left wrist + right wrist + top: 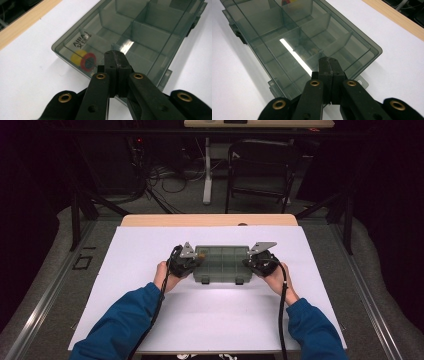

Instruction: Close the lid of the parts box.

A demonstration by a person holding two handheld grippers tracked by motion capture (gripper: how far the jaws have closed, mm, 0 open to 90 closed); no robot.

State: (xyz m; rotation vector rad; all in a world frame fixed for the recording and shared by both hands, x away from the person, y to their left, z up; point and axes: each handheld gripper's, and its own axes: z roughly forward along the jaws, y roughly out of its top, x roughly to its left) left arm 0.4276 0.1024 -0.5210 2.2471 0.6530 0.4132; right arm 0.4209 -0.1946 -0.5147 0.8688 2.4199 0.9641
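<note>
Box (221, 264) of smoky clear plastic, split into compartments with its lid down, lies on the white sheet (150, 320) at the middle of the tabletop, long side parallel to the near edge. Left gripper (192, 261) sits at the box's left end, right gripper (252, 261) at its right end, both with jaws clenched together on nothing, tips over the lid. A yellow and red roll (83, 59) lies in a compartment at the left end's far corner.
</note>
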